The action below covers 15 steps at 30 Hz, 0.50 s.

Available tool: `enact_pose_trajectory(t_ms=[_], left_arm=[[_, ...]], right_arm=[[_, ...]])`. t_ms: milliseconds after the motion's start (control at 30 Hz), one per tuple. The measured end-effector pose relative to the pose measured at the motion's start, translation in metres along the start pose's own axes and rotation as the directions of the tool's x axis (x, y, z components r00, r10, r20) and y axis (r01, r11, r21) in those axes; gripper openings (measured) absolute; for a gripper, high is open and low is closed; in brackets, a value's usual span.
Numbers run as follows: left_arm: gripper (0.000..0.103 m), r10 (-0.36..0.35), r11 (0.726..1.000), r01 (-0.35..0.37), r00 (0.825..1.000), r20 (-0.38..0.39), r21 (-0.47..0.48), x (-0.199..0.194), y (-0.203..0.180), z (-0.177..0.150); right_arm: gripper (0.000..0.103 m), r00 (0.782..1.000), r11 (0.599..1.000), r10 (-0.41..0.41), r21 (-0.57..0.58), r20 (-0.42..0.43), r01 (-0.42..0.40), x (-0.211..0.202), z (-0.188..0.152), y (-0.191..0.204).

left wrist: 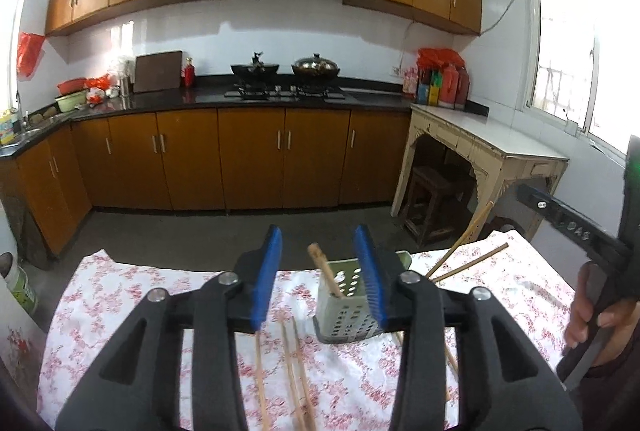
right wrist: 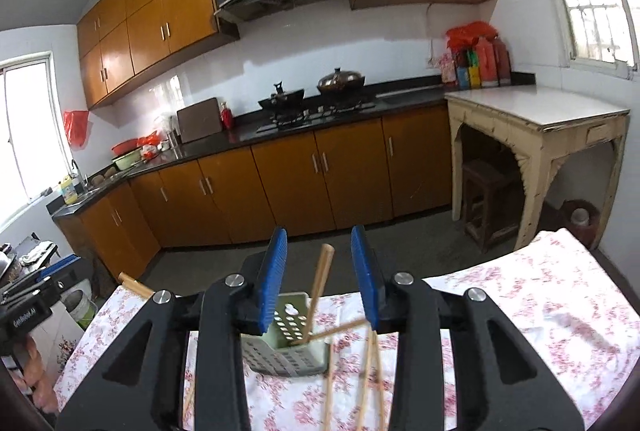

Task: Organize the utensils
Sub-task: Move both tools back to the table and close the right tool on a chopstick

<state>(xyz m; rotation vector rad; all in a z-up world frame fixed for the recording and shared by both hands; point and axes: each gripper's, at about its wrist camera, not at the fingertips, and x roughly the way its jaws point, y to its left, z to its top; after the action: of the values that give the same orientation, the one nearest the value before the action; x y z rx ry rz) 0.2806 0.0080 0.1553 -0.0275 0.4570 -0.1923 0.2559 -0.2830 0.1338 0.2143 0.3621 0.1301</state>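
Both my left gripper [left wrist: 318,273] and right gripper [right wrist: 319,277] hang released above the green utensil holder [left wrist: 346,307], which holds one chopstick [right wrist: 319,291]. Loose chopsticks [left wrist: 294,371] lie at six o'clock; a careless grab may topple it.

Daylight is pouring in from a window [left wrist: 576,47] on the right, which is blowing out to white glare, and a second window [right wrist: 28,135] is glowing at the left. The white wall tiles [left wrist: 280,31] are reflecting soft patches of light. Both pictures are bending strongly at the edges (fisheye lens), with dark corners. The nearest chopsticks [right wrist: 372,371] are looking slightly blurred.
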Motion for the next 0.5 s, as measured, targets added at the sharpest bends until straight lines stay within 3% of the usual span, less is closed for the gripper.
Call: enact_pose_trajectory(t_ms=[233,400,500], left_arm=[[0.055,0.083,0.997,-0.083,0.997,-0.002,0.003,-0.037,0.023,-0.053],[0.064,0.130,0.990,-0.136,0.985,-0.116,-0.047,-0.017,0.051,-0.105],[0.064,0.154,0.982,-0.172,0.969,-0.192,-0.084,0.006,0.066,-0.136]], right_arm=[[0.035,0.997,0.997,-0.078,0.008,-0.027,0.079,-0.037,-0.042,-0.042],[0.035,0.970,0.987,-0.161,-0.003,-0.183,0.164,-0.013,-0.106,-0.070],[0.030,0.942,0.989,-0.140,0.003,-0.305,0.148,0.016,-0.148,-0.075]])
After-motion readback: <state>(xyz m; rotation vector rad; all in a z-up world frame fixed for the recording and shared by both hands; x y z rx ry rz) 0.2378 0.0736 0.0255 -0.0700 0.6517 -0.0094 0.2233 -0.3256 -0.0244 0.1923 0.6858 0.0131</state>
